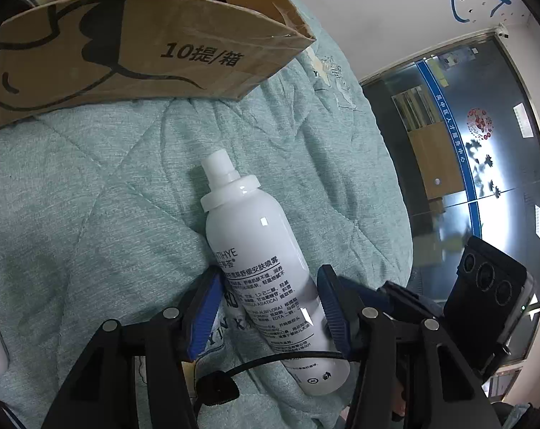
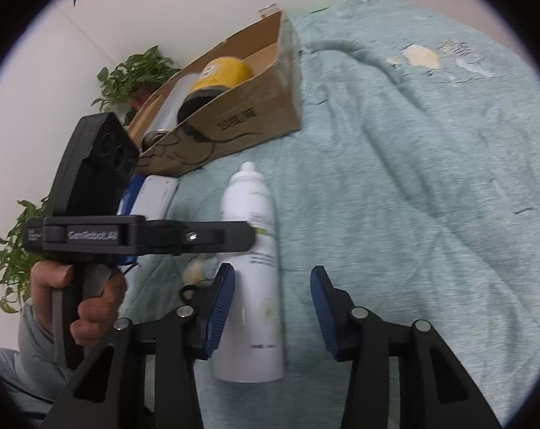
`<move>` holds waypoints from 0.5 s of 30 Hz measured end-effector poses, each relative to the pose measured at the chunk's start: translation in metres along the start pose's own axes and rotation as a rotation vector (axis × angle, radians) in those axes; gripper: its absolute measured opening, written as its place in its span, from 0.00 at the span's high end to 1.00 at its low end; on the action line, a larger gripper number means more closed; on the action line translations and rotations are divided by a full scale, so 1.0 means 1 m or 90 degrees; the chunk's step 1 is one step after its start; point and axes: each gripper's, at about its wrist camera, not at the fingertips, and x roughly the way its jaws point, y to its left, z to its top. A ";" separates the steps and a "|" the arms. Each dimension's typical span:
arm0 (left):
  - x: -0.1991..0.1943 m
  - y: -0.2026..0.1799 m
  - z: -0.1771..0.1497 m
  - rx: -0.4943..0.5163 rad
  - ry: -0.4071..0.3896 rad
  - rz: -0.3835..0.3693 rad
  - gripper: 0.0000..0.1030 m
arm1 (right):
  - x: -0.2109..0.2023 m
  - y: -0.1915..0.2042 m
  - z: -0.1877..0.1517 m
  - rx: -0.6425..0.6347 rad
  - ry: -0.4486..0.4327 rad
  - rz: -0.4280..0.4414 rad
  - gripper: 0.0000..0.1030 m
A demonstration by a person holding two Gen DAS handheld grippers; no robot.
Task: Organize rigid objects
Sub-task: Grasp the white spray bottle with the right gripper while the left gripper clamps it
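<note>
A white spray bottle (image 1: 255, 250) with black print lies on the teal quilt (image 1: 91, 196), its nozzle toward the cardboard box (image 1: 162, 53). My left gripper (image 1: 270, 307) is shut on its lower body, a blue pad against each side. In the right wrist view a white bottle (image 2: 252, 286) with green print lies between the fingers of my right gripper (image 2: 271, 311), which stands open. Its left pad is at the bottle's side and a clear gap remains at the right pad. I cannot tell whether both views show the same bottle.
The open cardboard box (image 2: 234, 114) holds a yellow-topped can (image 2: 223, 71) and a silvery cylinder (image 2: 177, 103). A white flat object (image 2: 152, 196) lies beside it. A hand (image 2: 91, 304) grips the left tool's handle. Potted plants (image 2: 134, 75) stand by the wall. Quilt stretches to the right.
</note>
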 end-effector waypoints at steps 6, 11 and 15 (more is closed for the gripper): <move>0.004 0.000 -0.001 -0.004 -0.002 -0.008 0.51 | 0.012 0.027 -0.006 -0.036 0.024 -0.040 0.61; 0.004 0.003 -0.003 0.003 0.001 -0.011 0.51 | 0.024 0.034 -0.003 -0.024 0.038 -0.068 0.58; 0.005 0.001 -0.002 0.006 0.008 -0.011 0.52 | 0.044 0.045 -0.004 -0.033 0.060 -0.115 0.58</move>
